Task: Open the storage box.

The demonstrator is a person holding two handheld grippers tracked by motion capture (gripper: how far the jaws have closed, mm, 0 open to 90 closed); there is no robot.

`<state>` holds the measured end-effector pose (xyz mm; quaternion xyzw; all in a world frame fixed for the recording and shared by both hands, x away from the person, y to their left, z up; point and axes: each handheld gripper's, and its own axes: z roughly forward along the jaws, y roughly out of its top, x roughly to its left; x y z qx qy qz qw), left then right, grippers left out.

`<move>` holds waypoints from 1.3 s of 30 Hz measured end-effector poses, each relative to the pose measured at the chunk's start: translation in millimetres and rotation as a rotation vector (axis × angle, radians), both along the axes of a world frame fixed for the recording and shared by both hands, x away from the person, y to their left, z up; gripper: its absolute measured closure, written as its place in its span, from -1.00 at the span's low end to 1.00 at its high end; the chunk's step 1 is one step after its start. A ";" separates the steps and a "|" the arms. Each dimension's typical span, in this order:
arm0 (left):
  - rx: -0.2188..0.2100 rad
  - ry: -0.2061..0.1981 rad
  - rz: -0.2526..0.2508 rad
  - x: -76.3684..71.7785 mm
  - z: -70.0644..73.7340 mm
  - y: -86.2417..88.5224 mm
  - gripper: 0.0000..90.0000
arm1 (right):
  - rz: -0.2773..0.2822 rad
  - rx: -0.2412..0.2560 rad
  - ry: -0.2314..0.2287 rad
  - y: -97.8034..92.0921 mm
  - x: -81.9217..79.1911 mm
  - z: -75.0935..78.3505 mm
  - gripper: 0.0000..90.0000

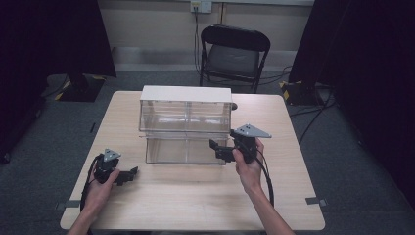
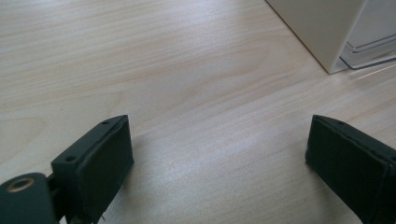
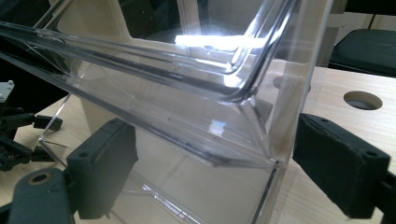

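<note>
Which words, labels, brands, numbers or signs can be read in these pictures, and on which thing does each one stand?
There are none that can be read.
Clear plastic box: no label or print visible.
Left gripper and right gripper: no marking visible.
Wall socket: too small and blurred to tell any sign.
Yellow and black striped stand foot: a warning pattern, without letters.

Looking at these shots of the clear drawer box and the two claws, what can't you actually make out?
- Whether the right claw touches the clear drawer box: glare, right gripper view.
- The box's contents: reflections, high view.
- Left claw body: cut off by the bottom edge, left gripper view.
</note>
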<state>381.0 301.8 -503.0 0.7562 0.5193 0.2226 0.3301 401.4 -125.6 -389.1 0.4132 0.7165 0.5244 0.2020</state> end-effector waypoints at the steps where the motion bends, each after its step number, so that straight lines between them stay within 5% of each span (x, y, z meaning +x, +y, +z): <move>1: 0.000 0.000 0.000 0.0 0.0 0.0 -0.85 | -0.001 0.001 0.003 0.1 0.1 0.0 -0.71; 39: 0.000 -0.001 0.000 0.1 -0.1 0.0 -0.85 | 0.012 0.020 0.004 4.9 2.7 -0.8 -0.74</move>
